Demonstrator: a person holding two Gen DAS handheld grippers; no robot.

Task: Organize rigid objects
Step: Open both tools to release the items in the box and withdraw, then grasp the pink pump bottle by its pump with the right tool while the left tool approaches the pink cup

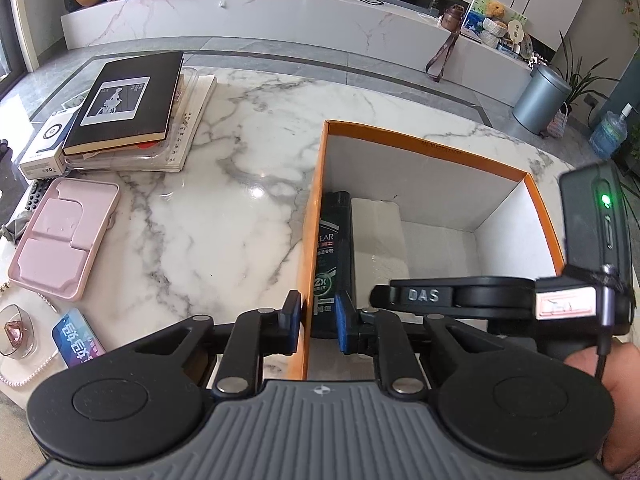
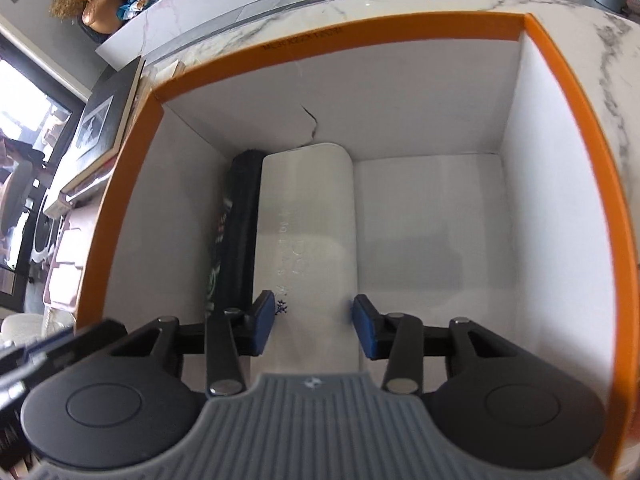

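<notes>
An orange box (image 1: 420, 148) with white inner walls stands open on the marble table (image 1: 240, 160). A dark shampoo bottle (image 1: 334, 248) lies along its left wall, and a white rounded pack (image 1: 376, 232) lies beside it. My left gripper (image 1: 318, 320) is shut on that left wall, one pad outside and one inside by the bottle's near end. In the right wrist view my right gripper (image 2: 314, 324) hangs inside the box (image 2: 320, 36), open over the near end of the white pack (image 2: 308, 220), its pads not pressing it. The bottle (image 2: 240, 216) shows as a dark strip at left.
The right half of the box floor (image 2: 428, 220) is bare. Left of the box lie a stack of books topped by a black one (image 1: 128, 100), a small white carton (image 1: 44, 148), a pink tray (image 1: 60, 236), a glossy card (image 1: 76, 336) and a glass dish (image 1: 14, 332).
</notes>
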